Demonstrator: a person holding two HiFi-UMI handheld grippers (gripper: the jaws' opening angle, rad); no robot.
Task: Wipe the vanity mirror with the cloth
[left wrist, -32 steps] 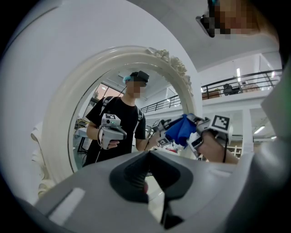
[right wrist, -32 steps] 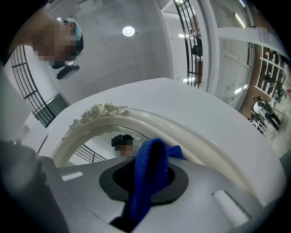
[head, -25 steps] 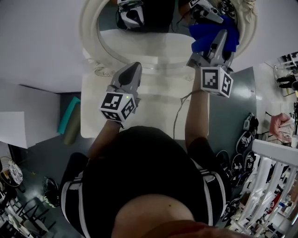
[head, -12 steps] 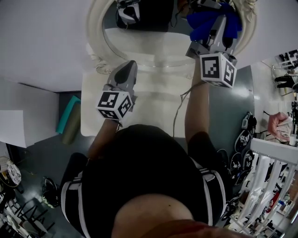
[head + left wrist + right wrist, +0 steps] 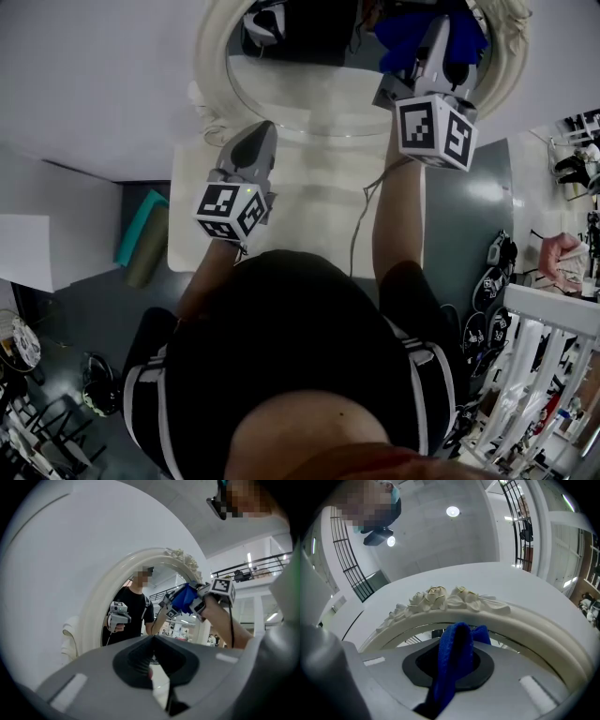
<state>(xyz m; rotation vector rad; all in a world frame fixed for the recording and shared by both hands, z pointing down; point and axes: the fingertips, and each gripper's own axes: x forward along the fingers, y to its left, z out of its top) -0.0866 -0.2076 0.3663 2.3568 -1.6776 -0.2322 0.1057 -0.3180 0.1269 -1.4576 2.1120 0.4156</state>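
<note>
Right gripper clamps the blue cloth near the top of the vanity mirror. Left gripper, jaws together and empty, hovers by its lower rim.

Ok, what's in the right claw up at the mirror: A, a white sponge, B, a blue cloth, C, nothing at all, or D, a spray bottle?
B: the right claw is shut on a blue cloth, which sticks out between its jaws just below the flowered top of the vanity mirror.
</note>
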